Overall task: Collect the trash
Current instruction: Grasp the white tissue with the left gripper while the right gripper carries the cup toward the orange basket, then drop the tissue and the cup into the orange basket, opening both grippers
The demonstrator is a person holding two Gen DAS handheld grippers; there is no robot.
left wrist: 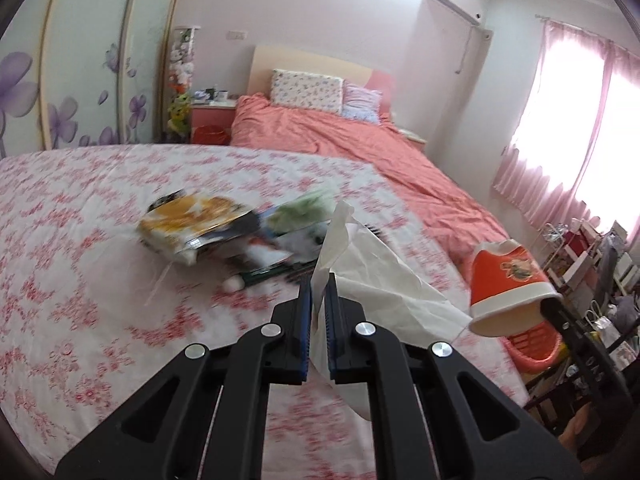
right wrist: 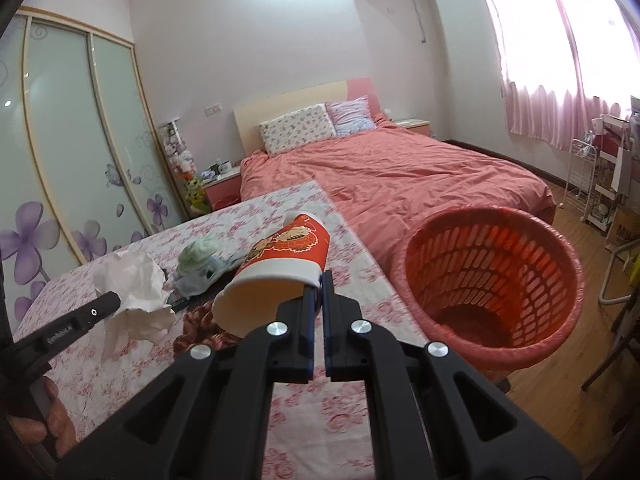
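A bedroom: a table [right wrist: 352, 280] under a white cloth with red flowers stands before a bed [right wrist: 400, 172] in a salmon cover, with pink curtains [right wrist: 540, 60] at the window and a wardrobe [right wrist: 72, 120] with purple flowers on its doors.

The left gripper [left wrist: 319, 284] is pressed together on a crumpled white tissue [left wrist: 372, 264]. The paper rises between the blue pads and spreads out to the right of them, held above the cloth. Beyond its tips, more litter lies on the table: a yellow wrapper [left wrist: 192, 220], a green wad [left wrist: 308, 204] and some printed papers, all blurred here, so what they are stays unsure.

The right gripper [right wrist: 320, 286] pinches the rim of a red paper cup [right wrist: 288, 256]. The cup lies tilted on its side, its open mouth toward the camera and its base pointing away, just ahead and left of the fingers, above the table edge. A red basket [right wrist: 560, 280] stands on the wooden floor right of the table, just beside it, mouth up; the cup is left of its rim and apart from it.
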